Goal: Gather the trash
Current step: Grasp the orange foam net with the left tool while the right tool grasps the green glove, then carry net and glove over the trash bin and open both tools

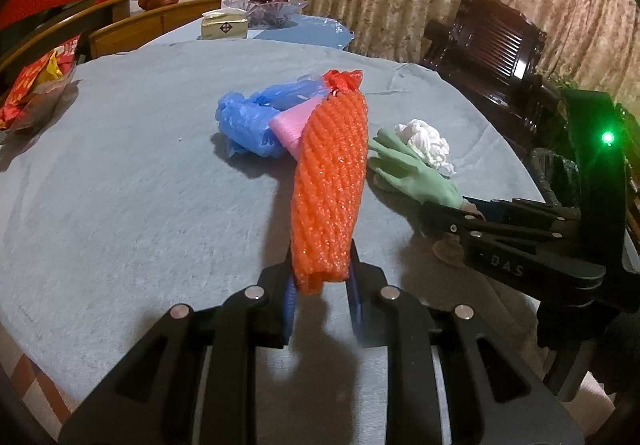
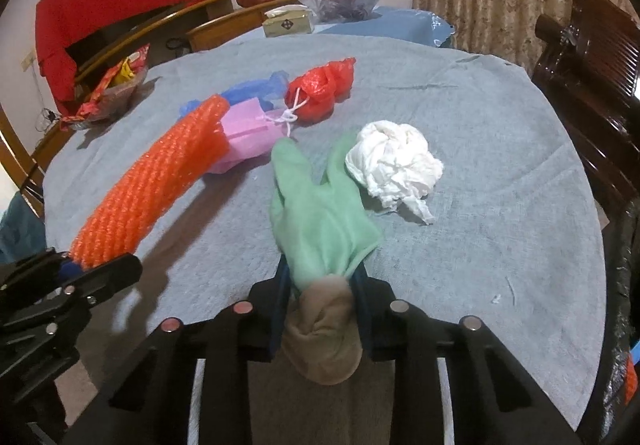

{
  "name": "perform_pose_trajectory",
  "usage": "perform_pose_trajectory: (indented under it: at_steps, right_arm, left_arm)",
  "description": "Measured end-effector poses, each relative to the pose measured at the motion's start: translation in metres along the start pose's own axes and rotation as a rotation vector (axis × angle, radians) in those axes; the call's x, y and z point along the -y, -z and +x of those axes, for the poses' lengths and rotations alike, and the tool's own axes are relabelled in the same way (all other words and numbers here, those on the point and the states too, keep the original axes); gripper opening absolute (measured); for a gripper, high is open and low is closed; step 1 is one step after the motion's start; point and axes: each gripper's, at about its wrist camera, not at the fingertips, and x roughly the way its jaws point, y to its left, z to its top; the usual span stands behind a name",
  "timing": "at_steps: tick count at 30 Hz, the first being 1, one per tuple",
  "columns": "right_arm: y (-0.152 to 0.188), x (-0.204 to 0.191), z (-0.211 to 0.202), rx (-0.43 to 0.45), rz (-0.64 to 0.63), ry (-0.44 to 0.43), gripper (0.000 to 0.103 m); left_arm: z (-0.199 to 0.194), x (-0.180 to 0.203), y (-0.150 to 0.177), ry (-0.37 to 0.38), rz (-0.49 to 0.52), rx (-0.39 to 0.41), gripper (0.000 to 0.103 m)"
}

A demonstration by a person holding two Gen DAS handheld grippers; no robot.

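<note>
The orange foam net sleeve [image 1: 329,181] is clamped at its near end by the left hand-held gripper [image 1: 320,285], jaws nearly closed on it; the rest of the sleeve is raised and points to 12 o'clock over the surface [image 1: 120,185].

The green glove [image 2: 320,213] is pinched at its beige cuff by the right hand-held gripper [image 2: 320,297], w/ glove fingers lying flat on the surface toward 12 o'clock.

Crumpled white tissue [image 2: 394,165] is just beside the glove, at approx. 1 o'clock. Pink bag [image 2: 244,137], blue plastic bag [image 2: 256,87] & red plastic bag [image 2: 322,89] are grouped farther back, at 11–12 o'clock.
</note>
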Motion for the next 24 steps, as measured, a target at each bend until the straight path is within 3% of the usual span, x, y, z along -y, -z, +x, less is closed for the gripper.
perform_pose_trajectory:
  at_steps: [8,24]
  right_arm:
    - [0.001,0.000,-0.029,0.033,0.004,-0.020,0.029]
    - [-0.011,0.014,-0.112,0.182,0.008,-0.009,0.029]
  left_arm:
    - [-0.011,0.012,-0.007,0.020,0.006,0.029,0.021]
    - [-0.041,0.048,-0.027,0.060,0.036,0.093,0.021]
